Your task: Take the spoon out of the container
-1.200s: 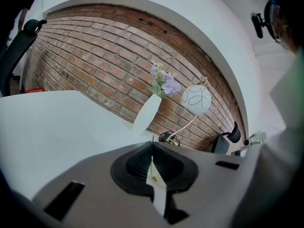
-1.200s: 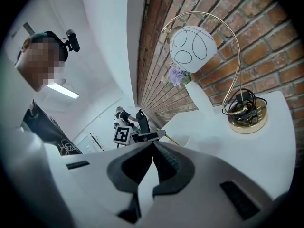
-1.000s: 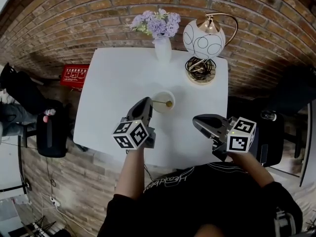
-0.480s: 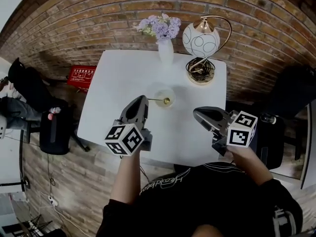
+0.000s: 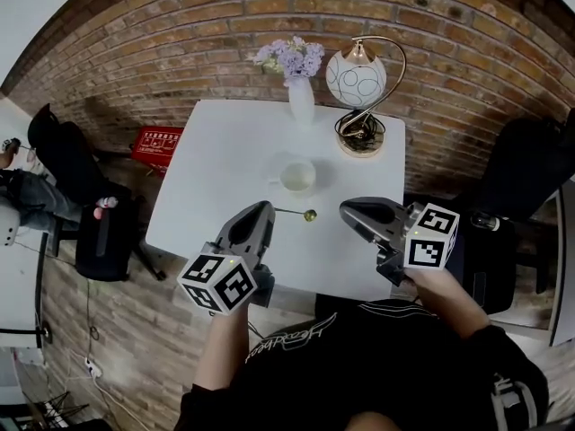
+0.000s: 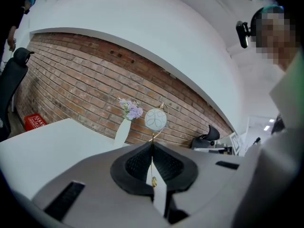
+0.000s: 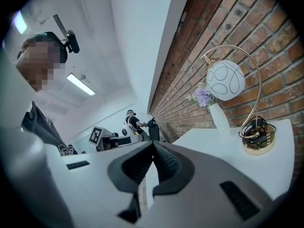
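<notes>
Already clear of the container (image 5: pixel 297 175), the spoon (image 5: pixel 296 213) sat clamped by its thin handle in the left gripper (image 5: pixel 267 210). Its small gold bowl stuck out sideways toward the right gripper (image 5: pixel 347 209), near it but not touching. In the left gripper view the jaws were pressed together on the handle, and the gold bowl showed just below the pads. The right gripper's jaws were closed on nothing, and it was held over the table's (image 5: pixel 207 187) near right part. The container, a pale round cup, stood around the middle of the table, a little toward the far edge and apart from the spoon. Behind it at the far edge stood a white vase (image 5: pixel 301 102) of purple flowers. Just beside the vase, at the far right corner, a lamp (image 5: pixel 357 79) with a patterned globe hung from a curved gold stem over a round base. Both were well away from the spoon. Off the table, a red box (image 5: pixel 158 144) lay on the floor by the far left corner. A black chair (image 5: pixel 101 241) stood by the left edge and another dark seat (image 5: pixel 526 173) stood beyond the right edge, with a brick wall (image 5: pixel 162 43) behind.
</notes>
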`<move>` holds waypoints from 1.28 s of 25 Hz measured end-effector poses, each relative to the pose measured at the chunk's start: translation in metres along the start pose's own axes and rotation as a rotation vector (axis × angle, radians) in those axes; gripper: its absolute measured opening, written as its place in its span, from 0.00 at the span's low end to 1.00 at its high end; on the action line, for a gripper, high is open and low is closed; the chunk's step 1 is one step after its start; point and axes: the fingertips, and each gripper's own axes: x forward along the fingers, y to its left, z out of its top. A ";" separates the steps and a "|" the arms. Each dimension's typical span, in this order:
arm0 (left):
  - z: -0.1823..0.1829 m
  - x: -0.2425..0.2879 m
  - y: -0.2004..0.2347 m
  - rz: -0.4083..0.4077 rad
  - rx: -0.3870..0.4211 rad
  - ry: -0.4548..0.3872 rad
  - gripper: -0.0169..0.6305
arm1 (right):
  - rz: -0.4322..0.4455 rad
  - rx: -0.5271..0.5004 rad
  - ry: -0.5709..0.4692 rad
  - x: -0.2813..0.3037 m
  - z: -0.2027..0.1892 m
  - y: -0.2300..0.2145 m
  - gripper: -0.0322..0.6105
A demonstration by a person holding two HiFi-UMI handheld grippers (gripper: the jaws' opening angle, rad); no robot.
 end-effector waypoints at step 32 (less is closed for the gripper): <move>-0.020 -0.040 -0.040 -0.010 -0.025 -0.002 0.04 | 0.007 -0.009 0.010 -0.009 -0.019 0.020 0.05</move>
